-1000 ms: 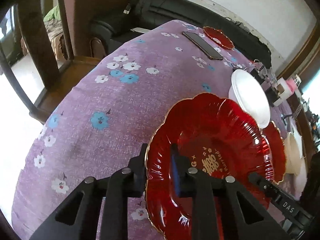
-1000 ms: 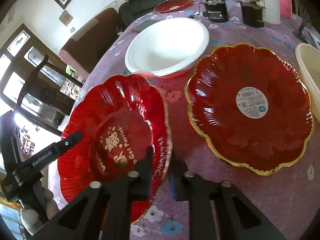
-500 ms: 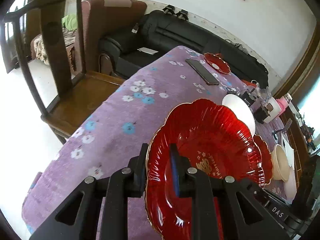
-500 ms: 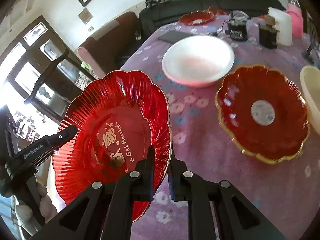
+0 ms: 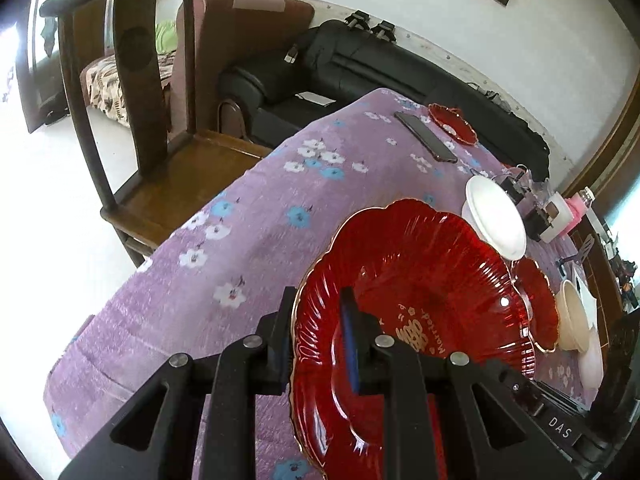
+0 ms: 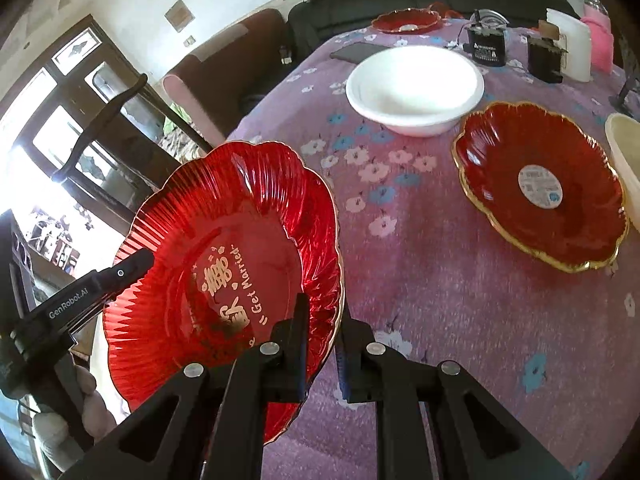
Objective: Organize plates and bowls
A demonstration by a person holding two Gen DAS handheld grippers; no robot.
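The red plate with gold lettering (image 5: 416, 312) hangs tilted above the purple flowered tablecloth (image 5: 248, 240), and we hold it from two sides at once. Our left gripper (image 5: 316, 320) is clamped on its gold-edged rim, one finger behind the plate and the blue-padded finger pressed against its ribbed inner face. Our right gripper (image 6: 322, 320) pinches the opposite rim the same way, with one finger over the plate's face and the other finger behind the edge, and from that side we can read "Get Married" beneath the gold characters. The left gripper's body also shows in the right wrist view, reaching in at the plate's far edge. On the table, well apart from the held plate, a second red plate (image 6: 540, 186) lies flat with a round sticker in its middle. A white bowl (image 6: 414, 90) stands just beside it, nearer the far end of the table, and a cream bowl (image 6: 624, 152) sits at its other side, cut off by the picture's edge. Farther back we see a small red dish (image 6: 406, 21) and a dark phone (image 5: 426, 136) lying flat near it. A dark wooden chair (image 5: 132, 92) stands at the table's side, with a black sofa (image 5: 400, 68) against the wall behind.
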